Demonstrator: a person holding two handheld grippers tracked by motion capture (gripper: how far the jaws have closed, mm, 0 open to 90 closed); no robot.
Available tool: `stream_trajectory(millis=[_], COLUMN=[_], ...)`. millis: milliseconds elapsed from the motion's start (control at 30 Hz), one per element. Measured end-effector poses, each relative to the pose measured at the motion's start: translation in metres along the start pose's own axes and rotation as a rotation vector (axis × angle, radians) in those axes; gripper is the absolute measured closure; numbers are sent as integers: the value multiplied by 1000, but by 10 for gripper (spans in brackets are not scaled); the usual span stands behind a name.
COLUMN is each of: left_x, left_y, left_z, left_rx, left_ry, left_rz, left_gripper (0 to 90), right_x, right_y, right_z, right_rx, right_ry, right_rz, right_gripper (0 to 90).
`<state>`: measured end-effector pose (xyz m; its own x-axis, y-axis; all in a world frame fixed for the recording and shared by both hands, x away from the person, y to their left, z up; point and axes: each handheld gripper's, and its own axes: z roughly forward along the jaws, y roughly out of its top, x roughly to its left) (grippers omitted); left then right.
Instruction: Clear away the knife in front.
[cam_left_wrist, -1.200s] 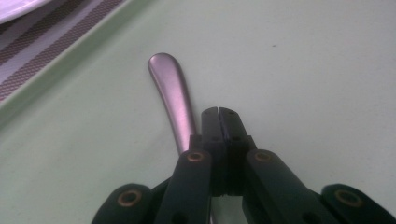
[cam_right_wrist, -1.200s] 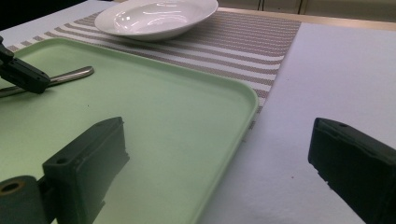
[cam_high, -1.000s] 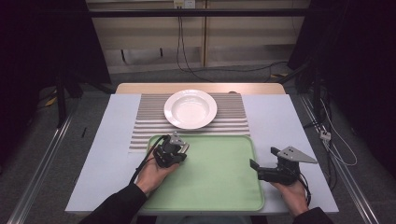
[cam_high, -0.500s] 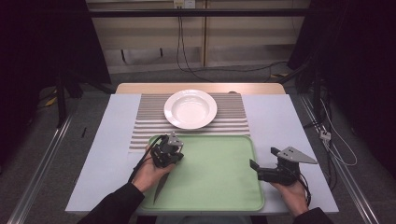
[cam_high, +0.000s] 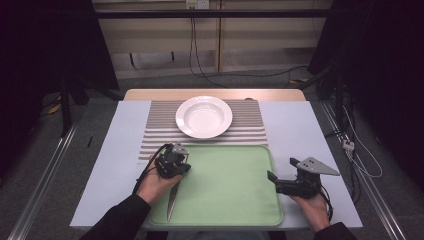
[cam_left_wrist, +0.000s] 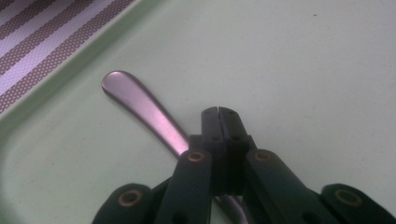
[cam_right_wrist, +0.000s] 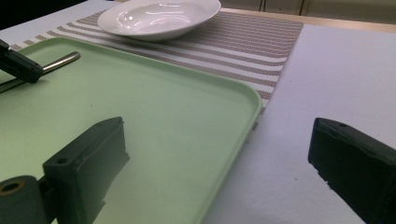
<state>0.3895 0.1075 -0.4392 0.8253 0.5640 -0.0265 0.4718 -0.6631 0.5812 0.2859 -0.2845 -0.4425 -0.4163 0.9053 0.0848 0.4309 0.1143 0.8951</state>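
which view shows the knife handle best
The left gripper view: the knife's rounded handle end lies close up on the green tray. The high view shows the whole knife small; the right gripper view catches just the handle tip at its left edge.

My high view looks forward and down over the whole table (cam_high: 110, 165). My two gripper views sit low and close along their jaws; all three share the green tray (cam_high: 235, 200) (cam_left_wrist: 303, 60) (cam_right_wrist: 154, 116).

knife (cam_left_wrist: 140, 105) — polished metal | tray (cam_high: 235, 200) — matt plastic | plate (cam_high: 204, 116) — glossy
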Motion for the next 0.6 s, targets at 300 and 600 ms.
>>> stream_trajectory(millis=[300,600], left_x=[5,8], left_y=[-6,-14], left_z=[-5,-11], left_rx=[0,-2], left_ry=[15,26], left_rz=[-23,-52], left_gripper=[900,900], right_x=[0,0], right_y=[0,0], right_z=[0,1], right_rx=[1,1], right_ry=[0,2], right_rz=[2,3], right_gripper=[44,44])
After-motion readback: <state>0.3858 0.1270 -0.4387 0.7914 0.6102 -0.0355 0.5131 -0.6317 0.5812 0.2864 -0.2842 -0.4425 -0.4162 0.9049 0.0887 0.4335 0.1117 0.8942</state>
